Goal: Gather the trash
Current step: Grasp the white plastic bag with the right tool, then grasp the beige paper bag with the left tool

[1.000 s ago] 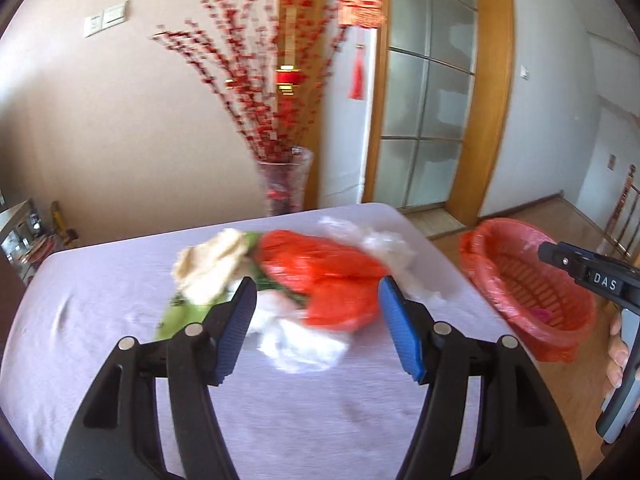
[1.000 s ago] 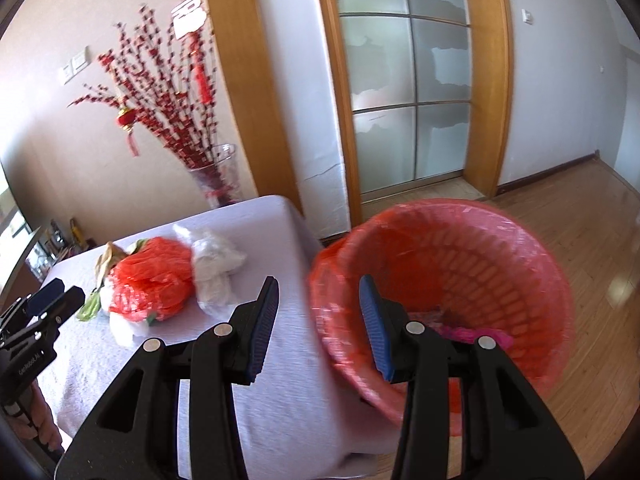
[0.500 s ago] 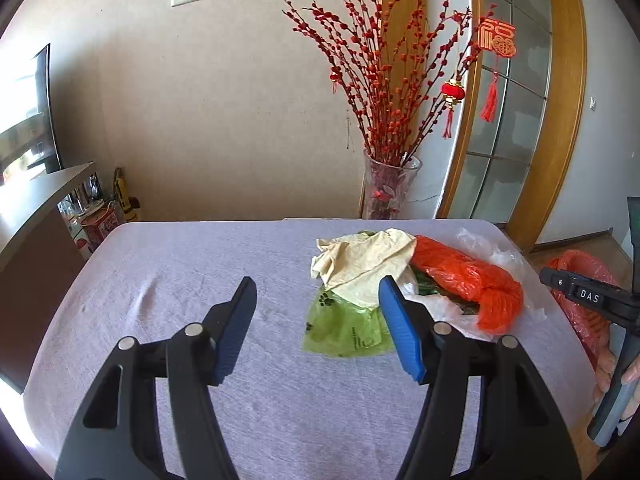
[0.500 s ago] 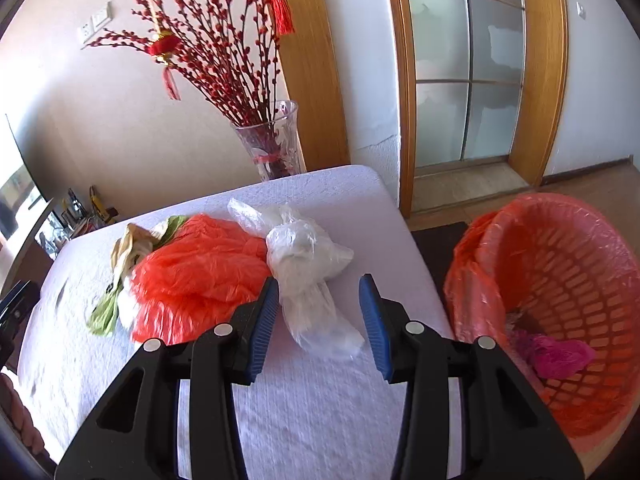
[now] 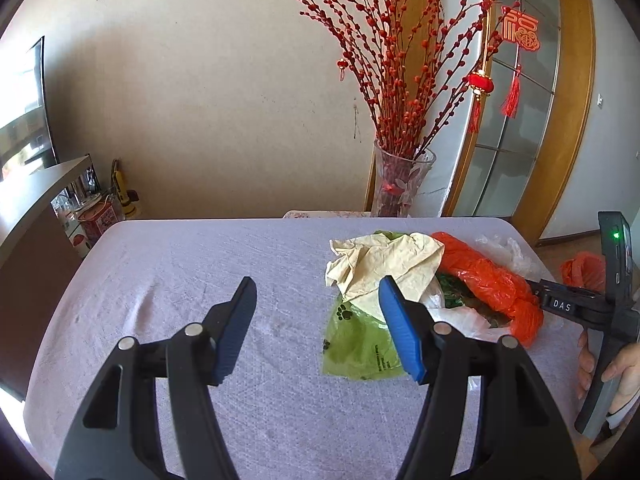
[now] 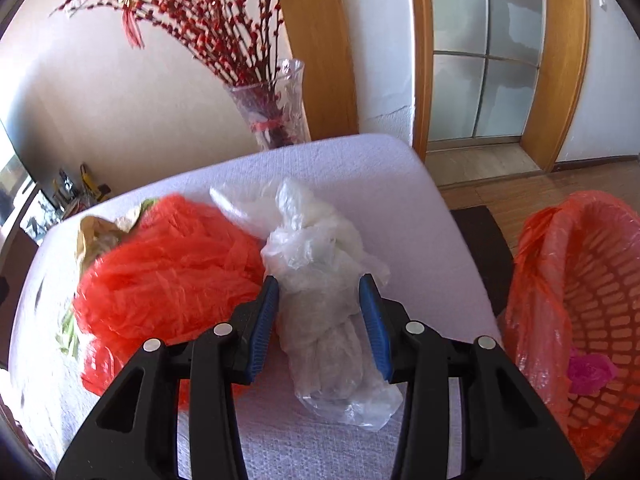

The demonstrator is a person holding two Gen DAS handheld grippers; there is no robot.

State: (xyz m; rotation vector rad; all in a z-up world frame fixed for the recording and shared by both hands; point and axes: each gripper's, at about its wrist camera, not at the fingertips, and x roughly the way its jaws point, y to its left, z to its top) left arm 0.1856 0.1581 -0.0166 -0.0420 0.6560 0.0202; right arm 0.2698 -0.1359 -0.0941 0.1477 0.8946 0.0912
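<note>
A pile of trash lies on the lilac-covered table (image 5: 180,264): a green bag (image 5: 356,340), crumpled beige paper (image 5: 384,264), an orange bag (image 5: 496,284) (image 6: 168,272) and a clear plastic bag (image 6: 324,288). My left gripper (image 5: 316,292) is open and empty, left of the pile. My right gripper (image 6: 318,284) is open, with its jaws on either side of the clear plastic bag; its body also shows at the right of the left wrist view (image 5: 572,304). A red basket (image 6: 592,312) lined with an orange bag stands on the floor right of the table.
A glass vase (image 5: 400,180) of red berry branches stands at the table's far edge. A pink scrap (image 6: 588,372) lies in the basket. A dark cabinet (image 5: 32,232) stands to the left. A glass door (image 6: 488,52) and wood floor are at the right.
My right gripper swung from the basket to the table and now straddles the clear bag. My left gripper pulled back from the pile and turned left.
</note>
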